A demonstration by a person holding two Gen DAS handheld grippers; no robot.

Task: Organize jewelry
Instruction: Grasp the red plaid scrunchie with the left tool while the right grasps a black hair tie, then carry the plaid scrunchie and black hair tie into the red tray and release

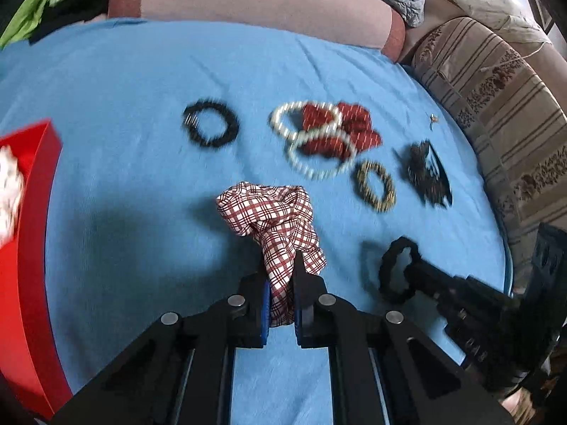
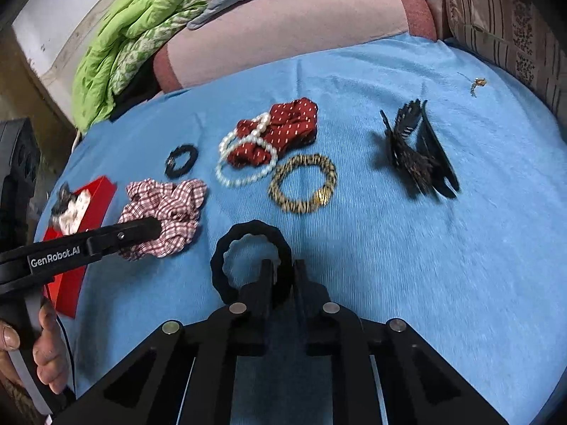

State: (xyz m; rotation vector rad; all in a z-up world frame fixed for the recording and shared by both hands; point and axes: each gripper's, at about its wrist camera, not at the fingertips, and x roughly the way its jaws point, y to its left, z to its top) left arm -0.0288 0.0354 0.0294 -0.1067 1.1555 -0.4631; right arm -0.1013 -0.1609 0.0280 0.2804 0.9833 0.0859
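Blue sheet (image 2: 425, 283), green quilt (image 2: 117, 56), striped cushion (image 1: 496, 81)

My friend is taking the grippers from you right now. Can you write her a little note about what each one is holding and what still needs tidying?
Left gripper: jaws shut on the checked scrunchie.
Right gripper: jaws shut on the wavy black ring.
Red box sits at the left edge of the blue cloth, with something white in it already.
Still lying loose: small black ring, pearl bracelets over the dark red scrunchie, striped bangle, black hair clip, tiny gold piece.
Neither held item is in the box yet.
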